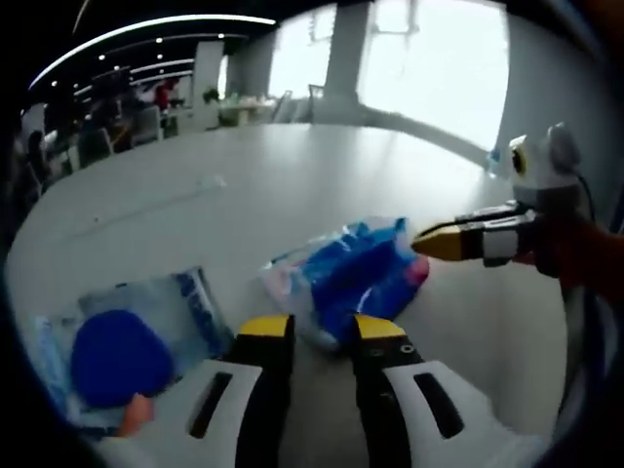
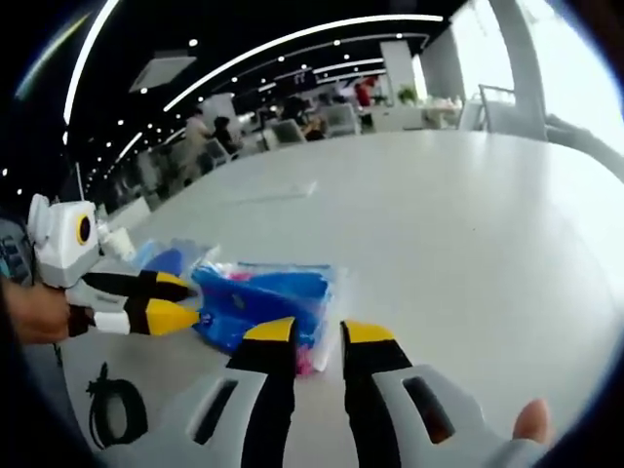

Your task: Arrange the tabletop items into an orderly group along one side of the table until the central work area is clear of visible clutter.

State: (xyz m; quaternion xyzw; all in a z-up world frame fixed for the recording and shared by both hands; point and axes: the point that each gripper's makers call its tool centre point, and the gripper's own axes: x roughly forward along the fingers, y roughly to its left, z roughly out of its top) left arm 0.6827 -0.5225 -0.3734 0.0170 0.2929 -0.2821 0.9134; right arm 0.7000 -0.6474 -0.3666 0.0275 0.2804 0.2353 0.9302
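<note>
- On the white table (image 1: pixel 292 175), the blue packet (image 1: pixel 351 278) lies just past the left gripper (image 1: pixel 323 330), at 12 o'clock from its tips, which are apart with nothing between them.
- In the right gripper view the same packet (image 2: pixel 261 297) sits at 11 o'clock from the right gripper (image 2: pixel 319 333), its near edge just beyond the left tip; those jaws are also apart and empty.
- The right gripper comes in at 3 o'clock in the left gripper view, its yellow tips close together and touching, or almost touching, the packet's far end.
- The packet looks like thin crinkled plastic with soft blue and pink contents: light, floppy, and probably slippery on this smooth top.
- Best hold, I judge: pinch a bunched end or a seam edge, not the flat middle, or it will likely slide out.
- A second pouch (image 1: pixel 127 341) with a round blue item waits at 9 o'clock of the left gripper, well short of tidy.
- A black cable (image 2: pixel 115 409) lies coiled at 8 o'clock in the right gripper view.
</note>
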